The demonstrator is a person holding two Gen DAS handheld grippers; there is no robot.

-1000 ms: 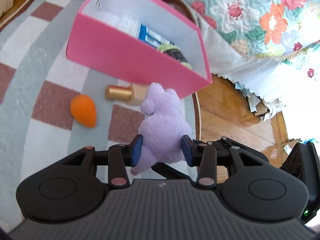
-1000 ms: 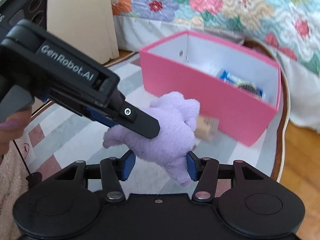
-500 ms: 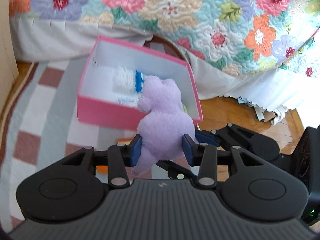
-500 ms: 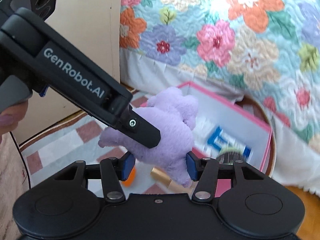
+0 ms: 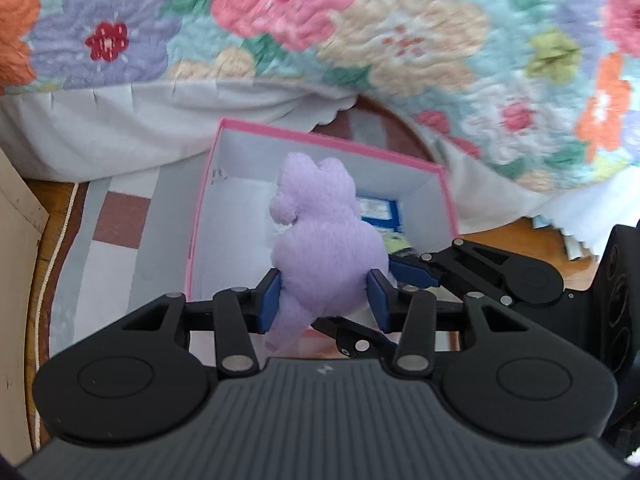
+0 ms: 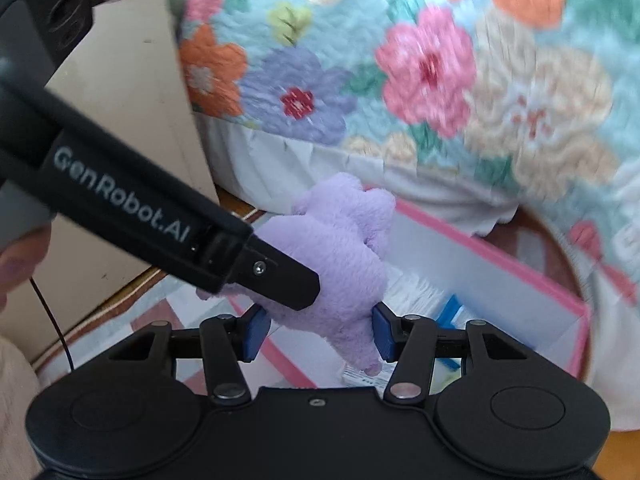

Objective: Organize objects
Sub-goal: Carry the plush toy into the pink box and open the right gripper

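Carrying the purple plush toy (image 5: 326,248) between both my claws, I now have it hanging over the open pink box (image 5: 448,196), where a second ago it was low over the checked rug (image 5: 120,220) in front of the box's near wall, beside an orange sponge and a gold-capped bottle that I can no longer see. My left gripper (image 5: 326,294) has the toy's lower body between its blue pads, and its jaws are opening a little, though the fabric looks to be touching both pads for now. My right gripper (image 6: 316,332) grasps the same toy from the other side, clenched no tighter and no looser than before. Inside the box I see a blue-and-white packet (image 5: 376,210) and something green and dark next to it, partly hidden by the toy. The flowered quilt (image 5: 400,40) has come up large behind the box. For the tidying, this means the toy is about where it should be let go; I judge the left half of the box floor, bare and white, the better landing place.
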